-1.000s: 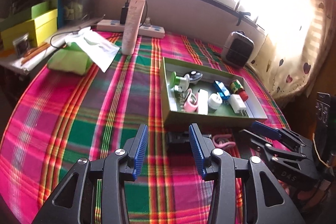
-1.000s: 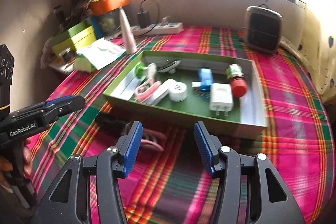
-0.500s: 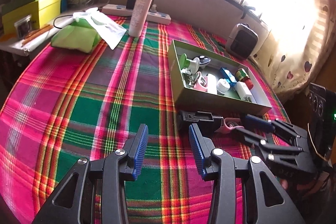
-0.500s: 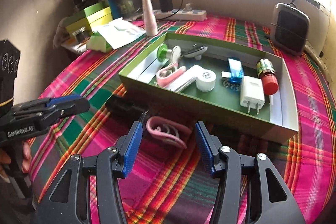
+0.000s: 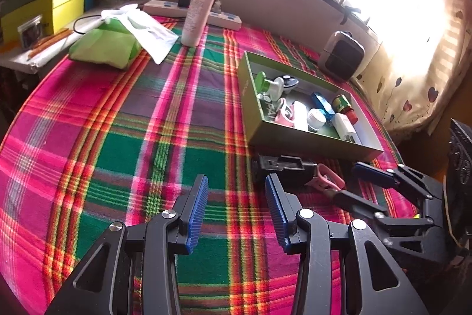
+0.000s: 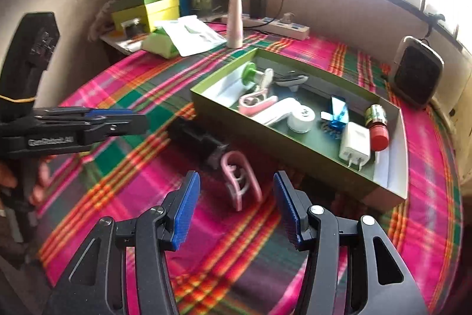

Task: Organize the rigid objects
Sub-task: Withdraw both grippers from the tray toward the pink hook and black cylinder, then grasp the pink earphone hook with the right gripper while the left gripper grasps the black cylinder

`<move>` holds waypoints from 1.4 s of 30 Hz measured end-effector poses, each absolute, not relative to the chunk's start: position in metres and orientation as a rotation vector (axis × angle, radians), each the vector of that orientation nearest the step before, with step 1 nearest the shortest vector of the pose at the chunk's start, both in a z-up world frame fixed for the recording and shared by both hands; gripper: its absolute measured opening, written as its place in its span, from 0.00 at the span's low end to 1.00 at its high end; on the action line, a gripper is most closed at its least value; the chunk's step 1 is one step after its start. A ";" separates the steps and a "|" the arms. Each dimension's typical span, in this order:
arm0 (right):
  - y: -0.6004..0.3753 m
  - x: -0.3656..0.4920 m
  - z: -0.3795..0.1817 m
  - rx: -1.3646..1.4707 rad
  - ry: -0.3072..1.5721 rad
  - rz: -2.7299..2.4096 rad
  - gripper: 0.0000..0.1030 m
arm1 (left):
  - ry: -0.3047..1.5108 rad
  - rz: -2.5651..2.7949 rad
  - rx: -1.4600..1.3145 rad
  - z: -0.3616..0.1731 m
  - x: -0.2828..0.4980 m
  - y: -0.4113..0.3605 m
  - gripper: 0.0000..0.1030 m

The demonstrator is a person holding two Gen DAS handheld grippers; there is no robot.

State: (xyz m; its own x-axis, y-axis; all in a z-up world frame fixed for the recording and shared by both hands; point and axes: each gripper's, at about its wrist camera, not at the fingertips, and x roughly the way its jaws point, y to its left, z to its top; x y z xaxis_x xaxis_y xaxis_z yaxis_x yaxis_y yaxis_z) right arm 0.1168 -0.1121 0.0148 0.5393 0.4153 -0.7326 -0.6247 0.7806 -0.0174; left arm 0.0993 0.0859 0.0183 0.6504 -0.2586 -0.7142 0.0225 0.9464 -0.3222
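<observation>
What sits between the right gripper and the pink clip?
Nothing: in the right wrist view only bare plaid cloth separates the open right gripper from the pink clip.

One green box (image 6: 309, 151), two pink clips (image 6: 240, 180) (image 6: 255, 102), one white charger (image 6: 355, 145), one black block (image 6: 197, 138).

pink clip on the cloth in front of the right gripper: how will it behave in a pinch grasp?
The pink clip looks like thin open-loop plastic, so probably light and somewhat springy; squeezing across the loops may flex it. It lies flat on the plaid cloth, so it likely won't roll, though a nudge may slide it. The right gripper is open and roughly straddles it.
</observation>
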 end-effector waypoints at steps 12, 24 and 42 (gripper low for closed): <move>-0.111 0.137 0.000 -0.285 0.847 0.602 0.49 | 0.892 -0.255 -0.274 0.018 0.119 0.070 0.44; -0.124 0.137 -0.001 -0.229 0.862 0.575 0.23 | 0.931 -0.338 -0.258 0.013 0.130 0.052 0.44; -0.171 0.111 0.007 -0.098 0.833 0.455 0.23 | 0.912 -0.445 -0.164 0.021 0.097 0.011 0.44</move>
State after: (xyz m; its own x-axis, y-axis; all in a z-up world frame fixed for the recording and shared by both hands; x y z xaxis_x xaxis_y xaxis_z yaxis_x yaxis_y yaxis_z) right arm 0.1107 -0.1711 0.0071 0.5826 0.3510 -0.7330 -0.4268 0.8997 0.0915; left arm 0.0970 0.0111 0.0207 0.5284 -0.4392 -0.7265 0.3025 0.8970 -0.3222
